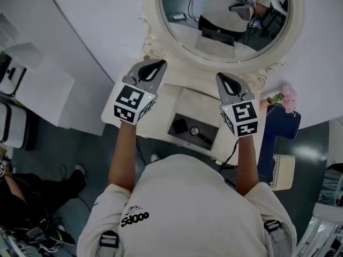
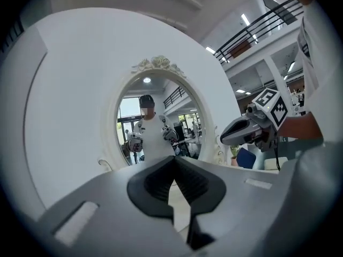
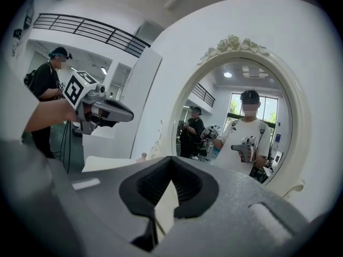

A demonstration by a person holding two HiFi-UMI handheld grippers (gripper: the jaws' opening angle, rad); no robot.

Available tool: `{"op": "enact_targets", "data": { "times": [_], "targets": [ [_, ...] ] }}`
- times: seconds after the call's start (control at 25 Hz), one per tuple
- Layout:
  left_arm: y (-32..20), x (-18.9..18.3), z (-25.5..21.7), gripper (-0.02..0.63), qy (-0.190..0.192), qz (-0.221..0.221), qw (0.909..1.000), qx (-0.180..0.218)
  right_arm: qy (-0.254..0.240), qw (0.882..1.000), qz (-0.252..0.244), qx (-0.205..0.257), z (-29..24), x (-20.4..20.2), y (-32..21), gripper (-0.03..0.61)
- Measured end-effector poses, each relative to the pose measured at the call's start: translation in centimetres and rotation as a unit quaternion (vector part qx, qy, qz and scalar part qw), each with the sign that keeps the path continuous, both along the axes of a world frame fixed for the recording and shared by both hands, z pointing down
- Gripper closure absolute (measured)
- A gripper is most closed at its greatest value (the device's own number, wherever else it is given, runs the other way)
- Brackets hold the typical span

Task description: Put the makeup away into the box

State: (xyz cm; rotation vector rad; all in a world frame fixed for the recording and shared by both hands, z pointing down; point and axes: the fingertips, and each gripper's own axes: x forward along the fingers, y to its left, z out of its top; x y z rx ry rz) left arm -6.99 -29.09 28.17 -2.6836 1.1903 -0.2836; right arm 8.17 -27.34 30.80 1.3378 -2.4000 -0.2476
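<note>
In the head view both grippers are held up, level, in front of the white dressing table (image 1: 161, 111). My left gripper (image 1: 159, 64) and my right gripper (image 1: 221, 77) each have their jaws together with nothing between them. Below and between them lies the open box (image 1: 174, 135), with a black compact (image 1: 179, 126) and other small dark makeup pieces (image 1: 201, 134) inside. The left gripper view looks along its shut jaws (image 2: 174, 159) at the mirror, and the right gripper (image 2: 228, 137) shows there at the right. The right gripper view shows its shut jaws (image 3: 170, 159) and the left gripper (image 3: 123, 113).
An oval mirror (image 1: 230, 15) in an ornate white frame stands behind the table. Pink flowers (image 1: 288, 98) and a blue chair (image 1: 278, 127) are at the right. White cabinets (image 1: 37, 84) stand at the left. Another person (image 3: 48, 84) stands beyond the left gripper.
</note>
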Motion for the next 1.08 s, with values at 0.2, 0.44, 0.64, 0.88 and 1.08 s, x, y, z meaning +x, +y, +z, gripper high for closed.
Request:
{"op": "enact_targets", "data": {
  "times": [0.2,0.44,0.64,0.88,1.08],
  "targets": [
    [0.6,0.1,-1.4,0.595,-0.009,0.004,0.9998,0.017,-0.003,1.0,-0.01,0.026,-2.5,-0.9,0.4,0.577],
    [0.9,1.0,-1.8,0.595,-0.01,0.02,0.9995,0.022,-0.003,1.0,-0.005,0.027,-2.6,-0.6,0.1,0.577],
    [1.1,1.6,-1.8,0.595,-0.01,0.028,0.9994,0.019,-0.004,1.0,-0.003,0.026,-2.6,-0.4,0.1,0.577],
    [1.4,2.1,-1.5,0.595,-0.008,0.035,0.9992,0.017,-0.001,1.0,-0.002,0.02,-2.1,-0.2,0.3,0.577],
    [1.4,2.1,-0.9,0.595,-0.013,0.038,0.9991,0.011,0.002,1.0,-0.003,0.016,-1.6,0.0,0.3,0.577]
  ]
}}
